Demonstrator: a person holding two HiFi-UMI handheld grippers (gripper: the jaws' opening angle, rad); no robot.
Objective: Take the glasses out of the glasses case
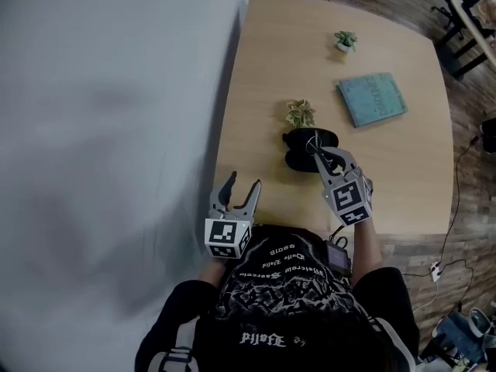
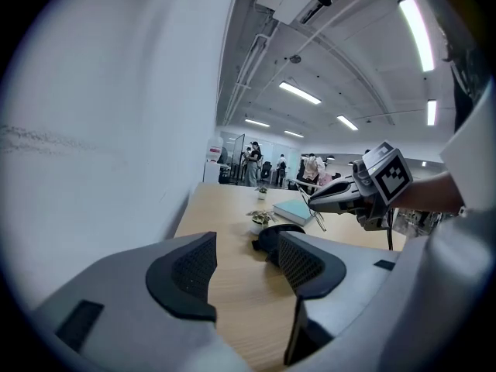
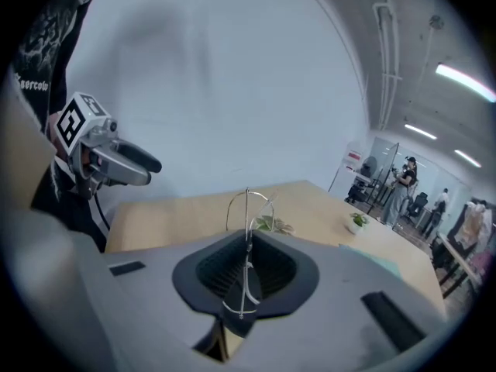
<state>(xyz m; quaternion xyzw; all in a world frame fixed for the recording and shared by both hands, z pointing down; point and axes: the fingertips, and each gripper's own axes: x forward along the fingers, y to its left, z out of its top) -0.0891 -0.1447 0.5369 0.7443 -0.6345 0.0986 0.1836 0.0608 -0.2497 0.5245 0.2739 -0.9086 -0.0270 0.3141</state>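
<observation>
A black glasses case (image 1: 297, 160) lies open on the wooden table (image 1: 395, 184), in front of a small plant. Just above it my right gripper (image 1: 318, 153) is shut on thin wire-framed glasses (image 1: 315, 141). In the right gripper view the metal frame (image 3: 247, 208) stands upright, pinched between the dark pads. My left gripper (image 1: 242, 184) hovers open near the table's front left edge, apart from the case, with nothing between its fingers. From the left gripper view, the case (image 2: 270, 235) shows beyond the open jaws and the right gripper (image 2: 316, 201) hangs above it.
A small potted plant (image 1: 301, 113) stands right behind the case. Farther back are a teal book (image 1: 372, 98) and another little plant (image 1: 345, 40). A grey wall (image 1: 116, 130) runs along the table's left side. Cables lie on the floor at the right.
</observation>
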